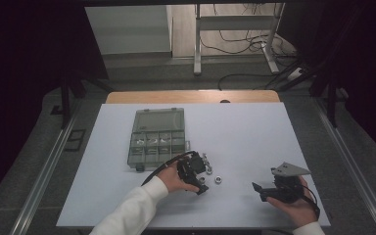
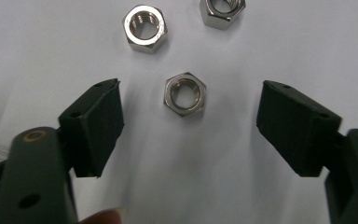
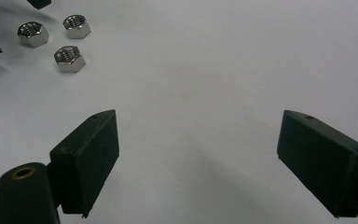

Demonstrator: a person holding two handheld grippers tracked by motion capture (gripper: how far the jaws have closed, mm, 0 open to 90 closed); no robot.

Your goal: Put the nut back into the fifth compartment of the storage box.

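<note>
Shiny steel hex nuts lie loose on the white table [image 1: 245, 137]. One nut [image 2: 185, 94] sits flat between the jaws of my left gripper [image 2: 191, 91], with clear gaps to both black pads, so the gripper is open. Two more nuts [image 2: 145, 28] [image 2: 222, 10] lie just beyond it. In the high view the left gripper [image 1: 199, 183] points down at the nuts [image 1: 218, 179] near the table's middle. My right gripper [image 1: 258, 192] rests low at the front right, open over bare table [image 3: 200, 70]. Three nuts [image 3: 69, 59] show at the far left of its view.
A clear plastic compartment box [image 1: 156, 147] with its lid [image 1: 159, 120] folded back stands just behind the nuts, left of centre. A wooden strip [image 1: 191, 96] edges the table's far side. Beyond it are floor, cables and a metal frame [image 1: 198, 44].
</note>
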